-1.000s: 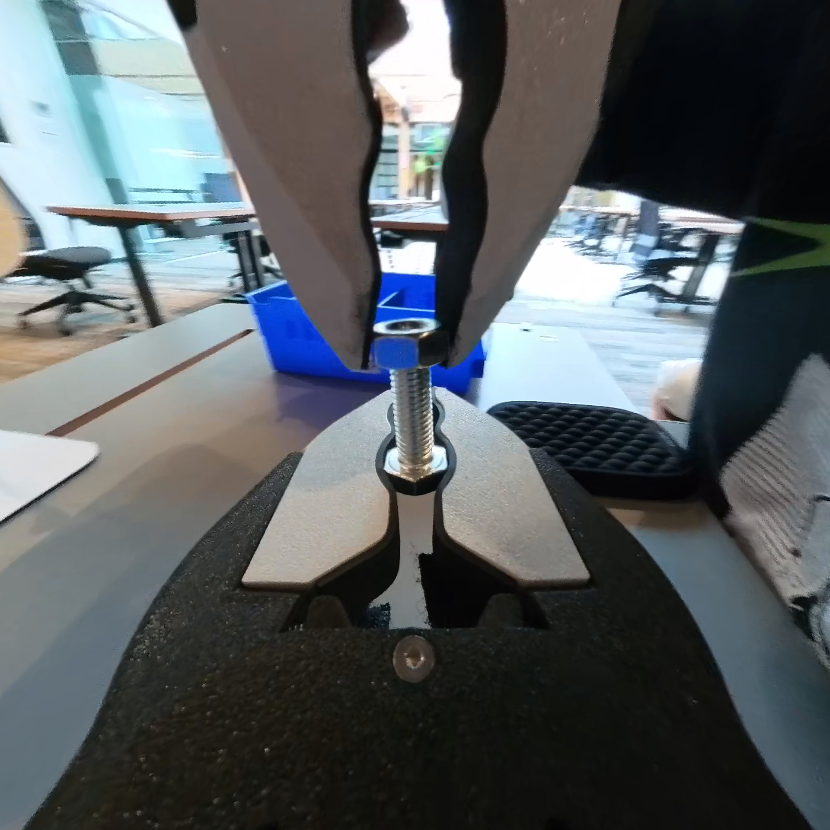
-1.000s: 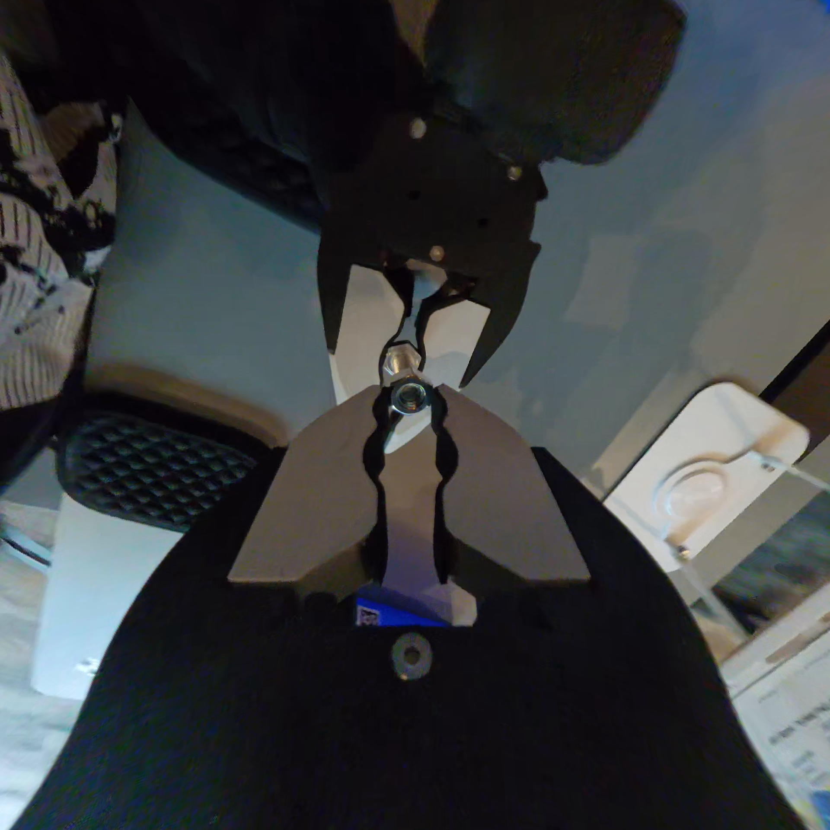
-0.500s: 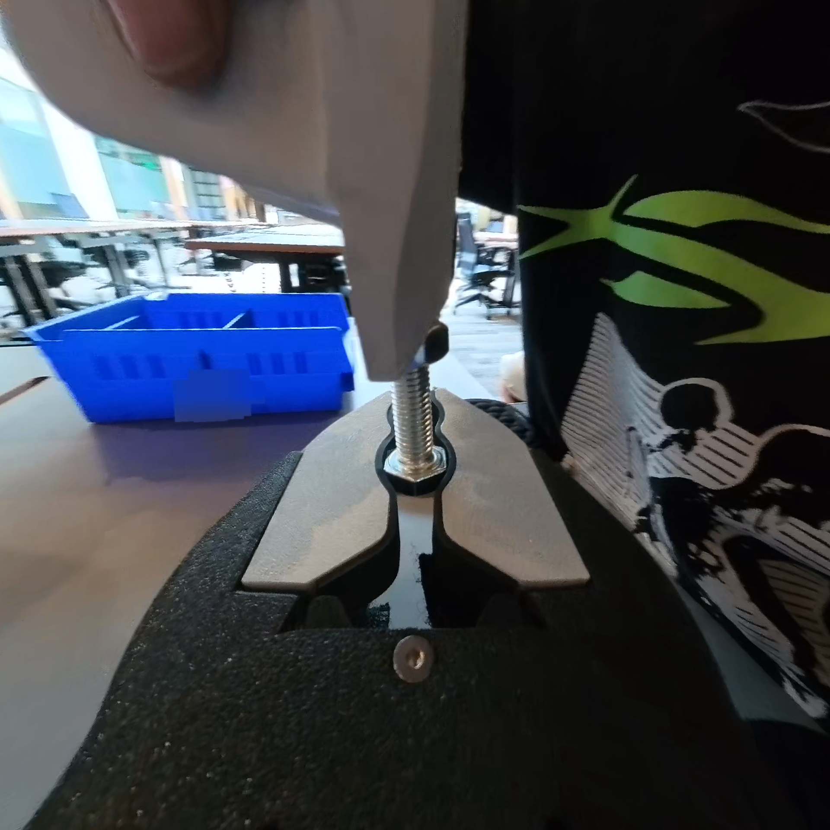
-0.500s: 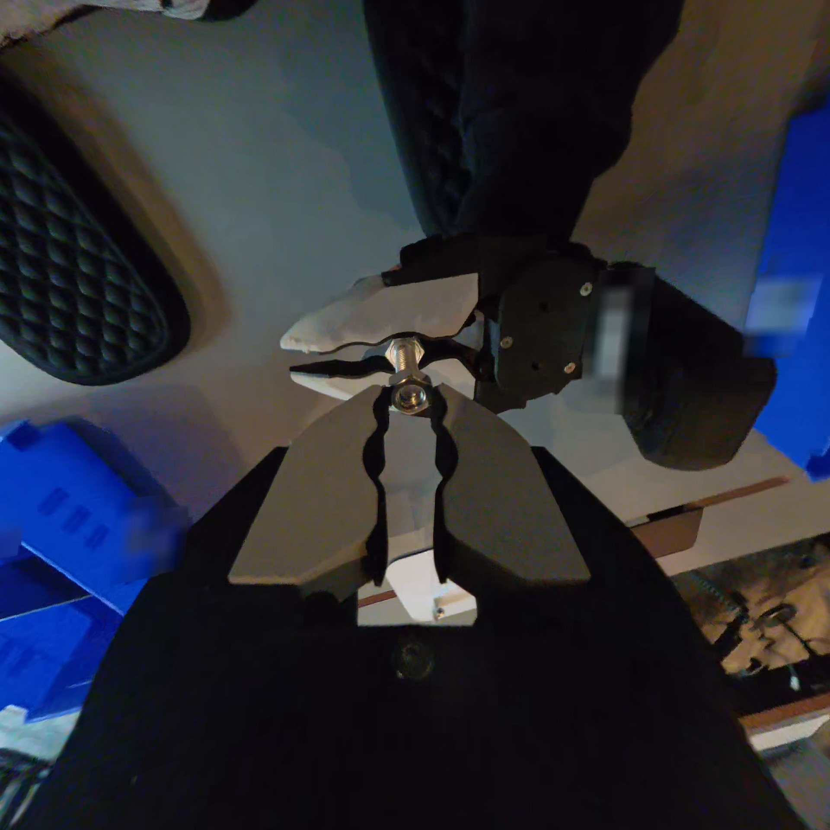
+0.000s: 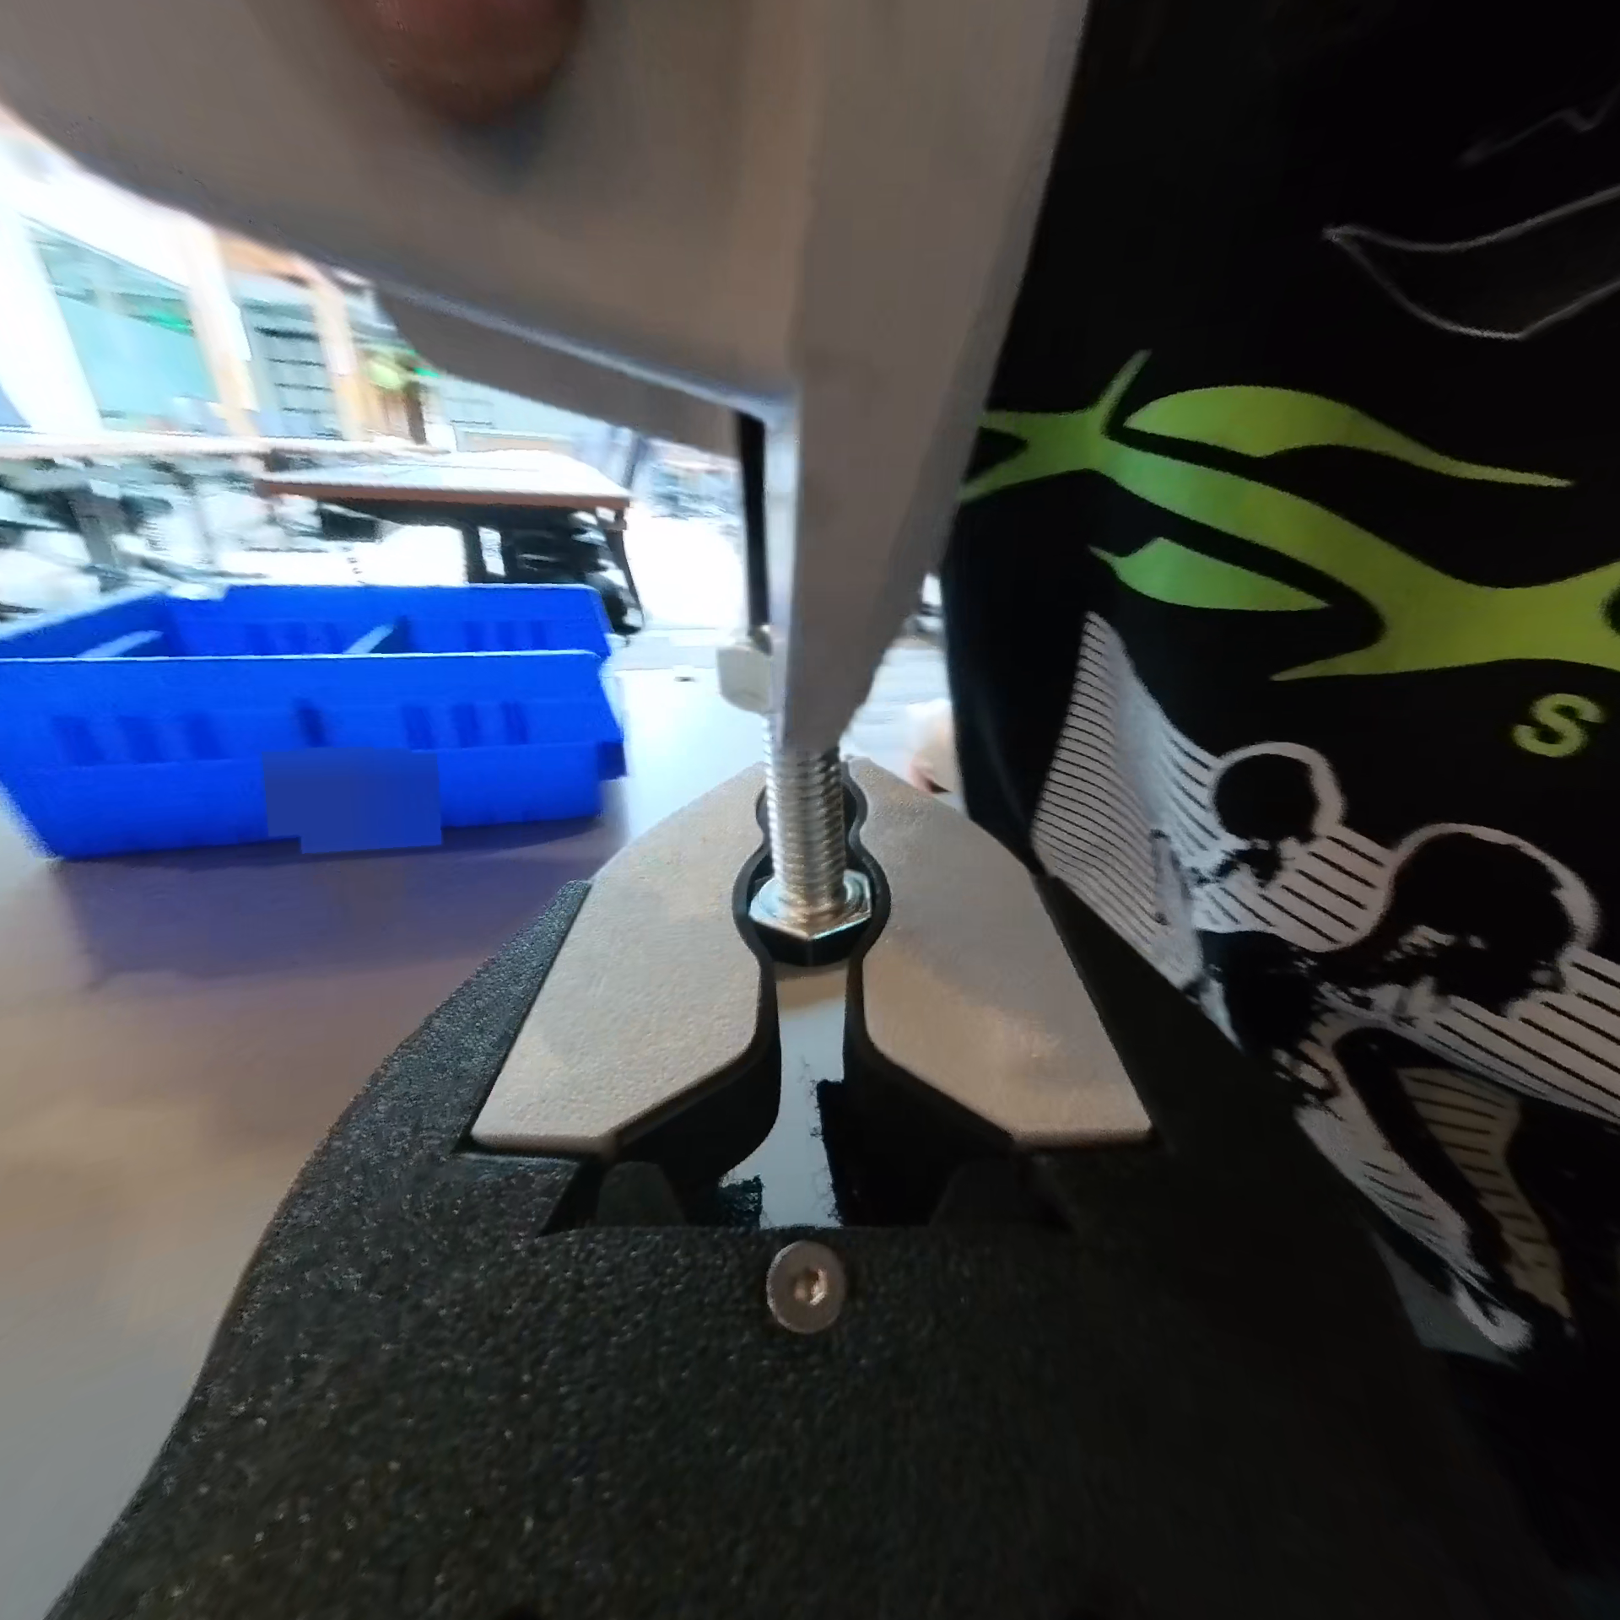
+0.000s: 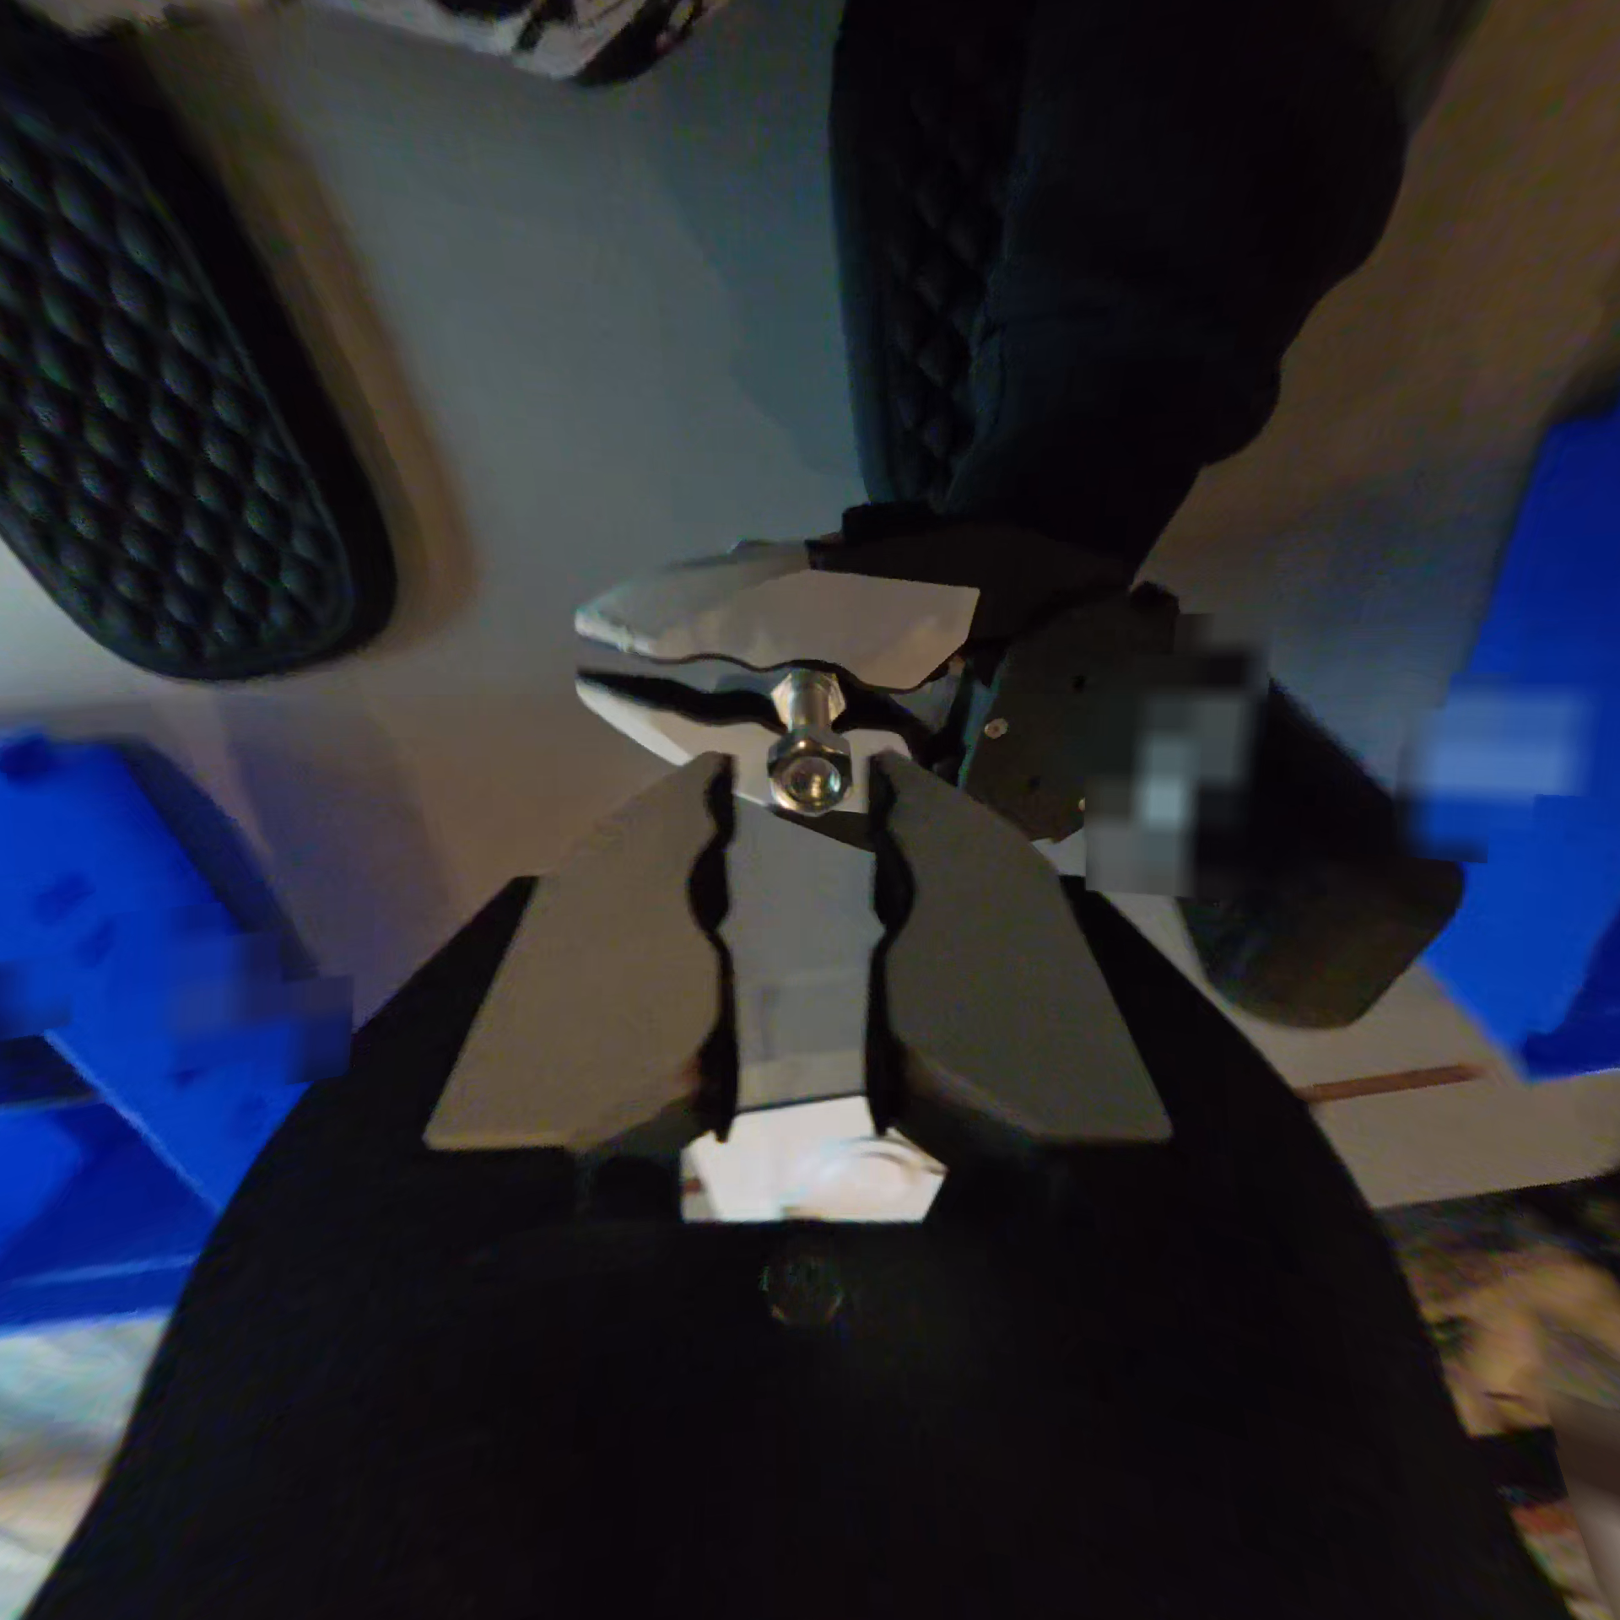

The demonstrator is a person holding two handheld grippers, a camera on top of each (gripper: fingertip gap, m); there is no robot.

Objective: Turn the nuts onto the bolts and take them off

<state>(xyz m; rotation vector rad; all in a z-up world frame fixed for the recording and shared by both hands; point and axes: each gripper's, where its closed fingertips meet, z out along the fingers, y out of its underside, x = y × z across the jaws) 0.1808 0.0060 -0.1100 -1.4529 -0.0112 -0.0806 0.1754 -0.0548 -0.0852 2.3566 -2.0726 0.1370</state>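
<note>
Clamping the bolt [image 5: 804,828] by its head, the left gripper [image 5: 811,885] holds it upright while the right gripper [image 6: 799,771], fingers parted around the nut [image 6: 806,773] at the thread's tip, has most threading left.

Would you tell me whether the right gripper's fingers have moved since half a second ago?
Yes. The right gripper opened: both fingers moved outward, off the nut on the bolt.
</note>
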